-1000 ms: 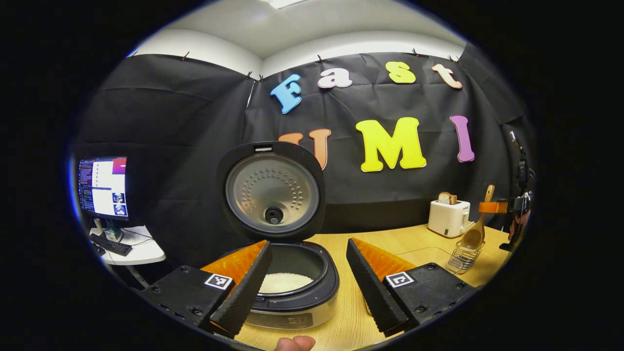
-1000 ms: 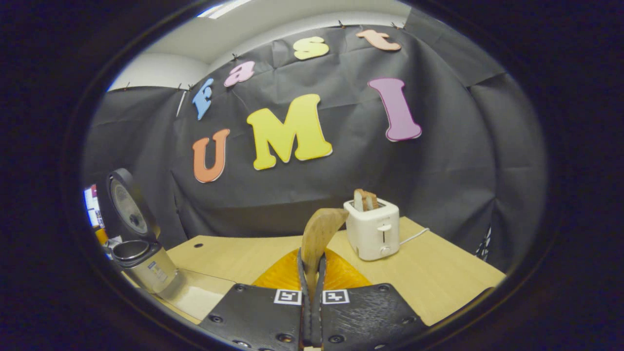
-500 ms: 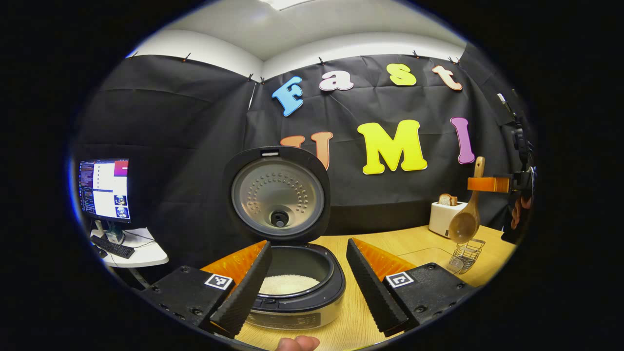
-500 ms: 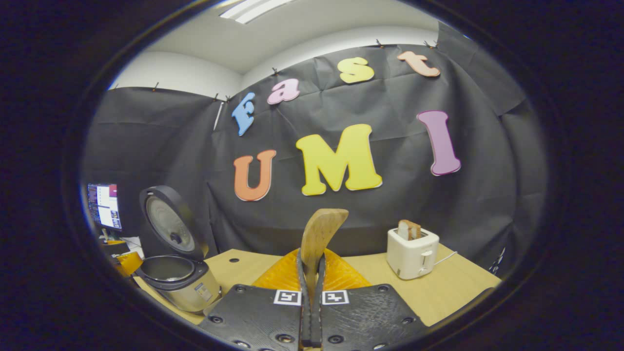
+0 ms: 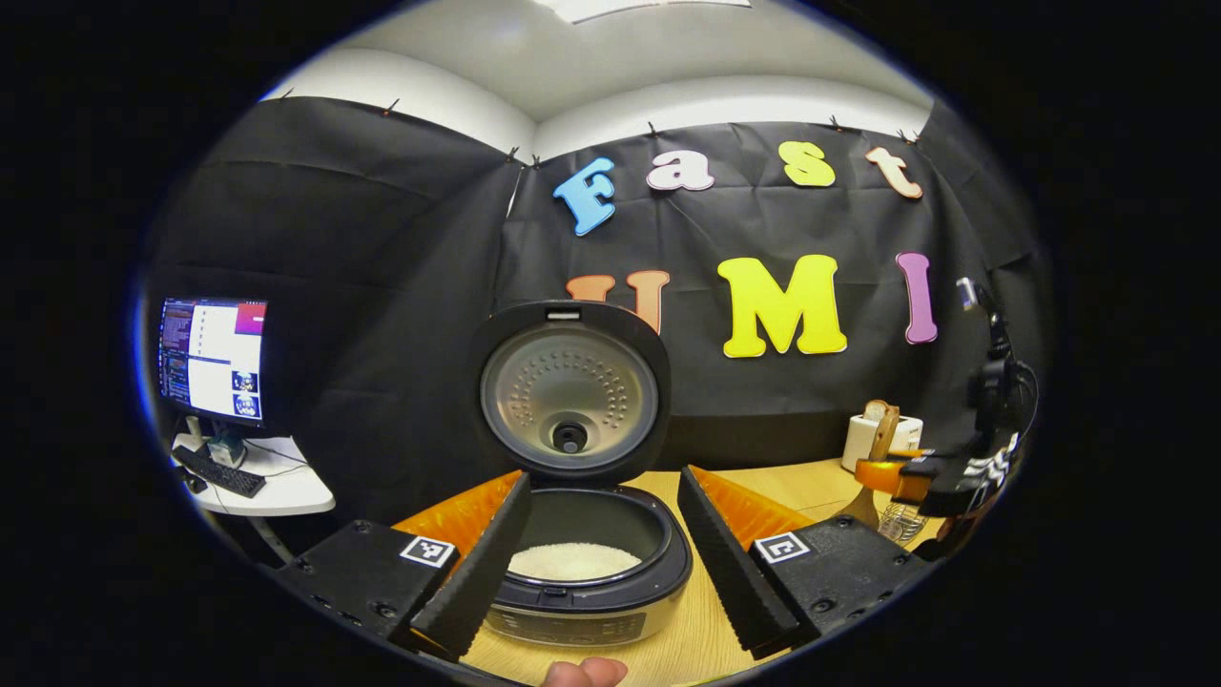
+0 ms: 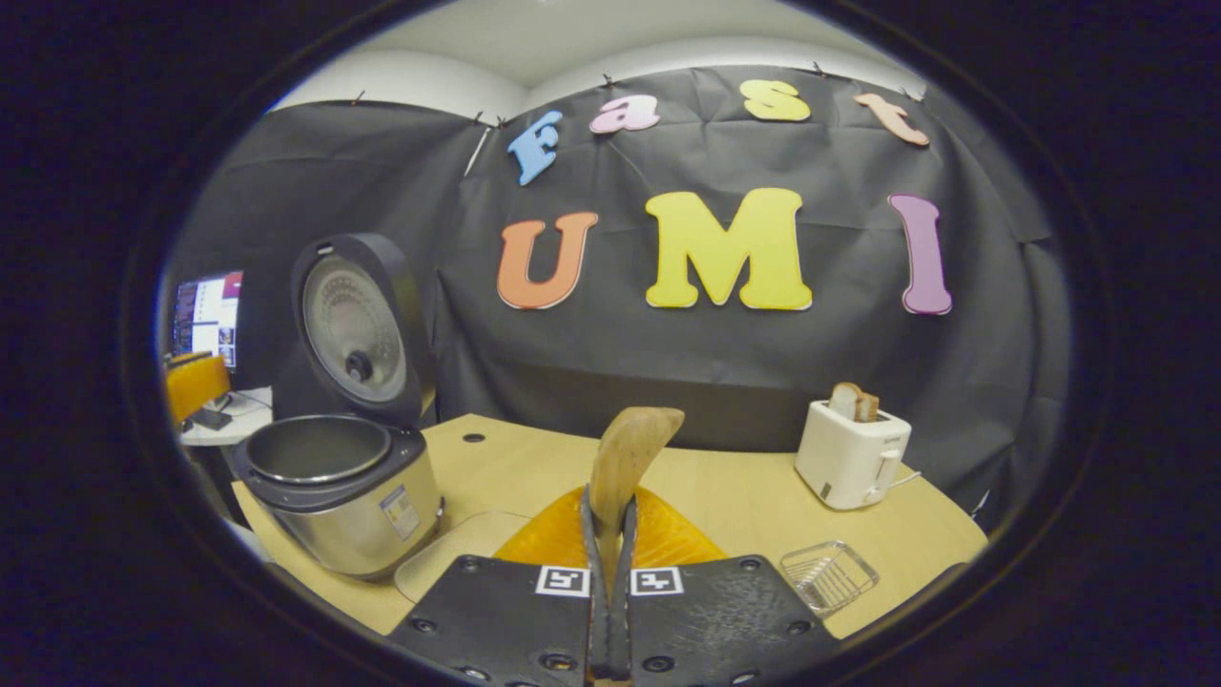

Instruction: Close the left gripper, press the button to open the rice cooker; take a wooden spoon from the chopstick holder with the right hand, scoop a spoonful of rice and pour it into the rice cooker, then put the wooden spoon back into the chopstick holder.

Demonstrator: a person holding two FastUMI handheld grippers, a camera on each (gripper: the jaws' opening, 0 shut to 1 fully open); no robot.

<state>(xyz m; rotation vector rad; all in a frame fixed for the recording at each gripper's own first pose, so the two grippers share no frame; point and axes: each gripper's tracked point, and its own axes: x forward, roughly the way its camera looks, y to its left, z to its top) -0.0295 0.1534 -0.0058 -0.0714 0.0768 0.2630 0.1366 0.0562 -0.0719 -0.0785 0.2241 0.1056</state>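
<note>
On the wooden table (image 6: pixel 744 506), the rice cooker (image 6: pixel 339 496) stands lid-up, rice (image 5: pixel 572 560) inside.
The right gripper (image 6: pixel 610 534) pinches the wooden spoon (image 6: pixel 625 458); the left gripper (image 5: pixel 596 544) gapes wide, empty, flanking the cooker; the wire chopstick holder (image 6: pixel 828 575) sits near the toaster (image 6: pixel 852 453).

Right gripper view. The right gripper (image 6: pixel 610 572), fingers pressed together, clamps the handle of a wooden spoon (image 6: pixel 625 458) that stands upright above the table (image 6: pixel 744 496). Left: open rice cooker (image 6: pixel 339 487), lid raised. Right: toaster (image 6: pixel 852 463) with bread; wire basket (image 6: pixel 828 575) near the gripper.
</note>
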